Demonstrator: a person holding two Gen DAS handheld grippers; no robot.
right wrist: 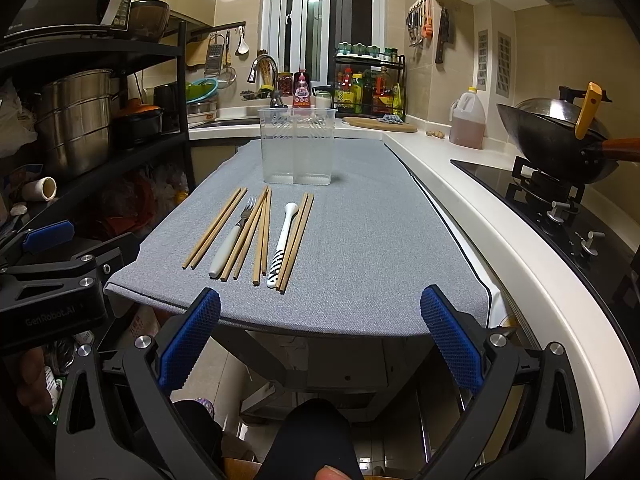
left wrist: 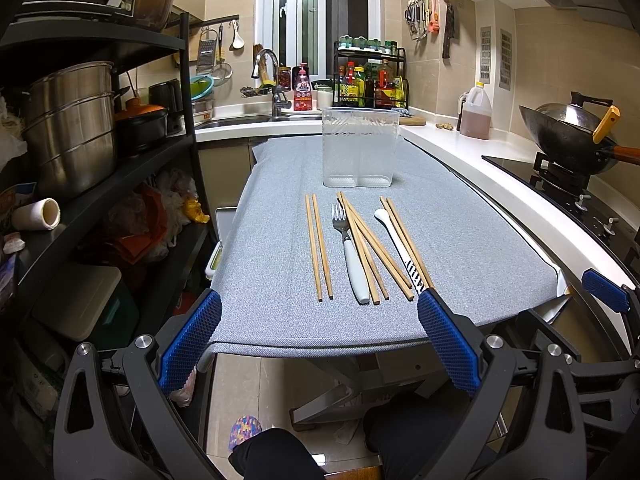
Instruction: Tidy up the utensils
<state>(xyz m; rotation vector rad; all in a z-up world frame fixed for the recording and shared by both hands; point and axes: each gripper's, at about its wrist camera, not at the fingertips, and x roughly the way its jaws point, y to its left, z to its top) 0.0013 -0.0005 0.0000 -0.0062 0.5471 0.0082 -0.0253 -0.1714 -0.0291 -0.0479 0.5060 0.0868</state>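
Utensils — chopsticks (left wrist: 318, 246), a fork (left wrist: 350, 252) and a white spoon (left wrist: 396, 246) — lay mid-frame on the grey cloth (left wrist: 480, 240), below the clear holder (left wrist: 360, 148). Left gripper (left wrist: 320, 338) and right gripper (right wrist: 320, 336) hung at the bottom edge — jaws wide, holding nothing.

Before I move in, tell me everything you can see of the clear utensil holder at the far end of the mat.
The clear utensil holder is a tall, translucent plastic-looking container with faint diagonal ribbing near its rim. A central pinch splits its base into two compartments, both of which look empty. It stands upright on the grey mat, beyond the chopsticks, fork and spoon, touching none of them. Both grippers are well short of it.
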